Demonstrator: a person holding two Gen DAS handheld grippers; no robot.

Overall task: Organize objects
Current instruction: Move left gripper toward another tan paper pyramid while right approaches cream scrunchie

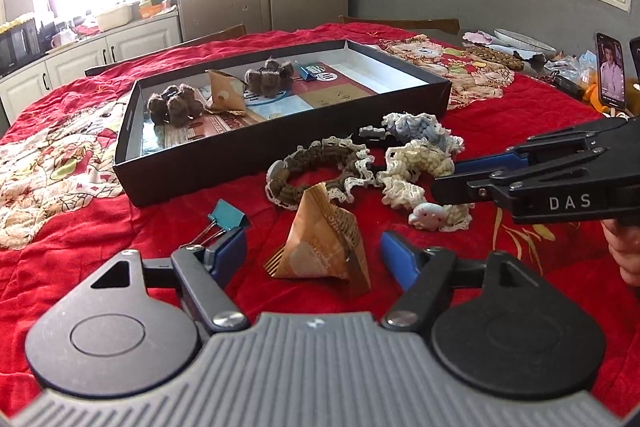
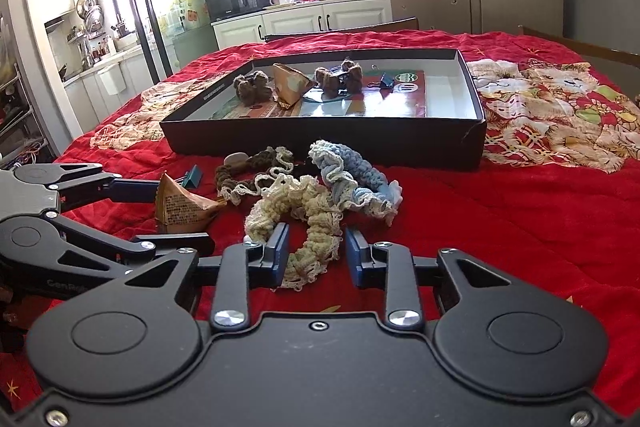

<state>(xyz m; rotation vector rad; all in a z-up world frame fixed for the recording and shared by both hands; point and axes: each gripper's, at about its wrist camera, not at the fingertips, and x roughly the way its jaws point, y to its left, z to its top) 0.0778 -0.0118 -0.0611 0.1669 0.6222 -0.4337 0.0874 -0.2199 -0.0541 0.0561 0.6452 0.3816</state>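
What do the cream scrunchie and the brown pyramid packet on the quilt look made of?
Cream scrunchie: crocheted yarn, matte, with visible loops and a lacy frilled edge. Pyramid packet: apparently printed paper or thin foil-paper wrap, slightly glossy, with sharp folds and printed text.

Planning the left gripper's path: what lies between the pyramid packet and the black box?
The brown crocheted scrunchie on the red cloth, in the left wrist view.

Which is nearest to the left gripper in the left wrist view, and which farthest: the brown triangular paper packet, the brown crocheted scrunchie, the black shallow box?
1. Brown triangular paper packet, between the left gripper fingers.
2. Brown crocheted scrunchie, just behind.
3. Black shallow box, farther back.
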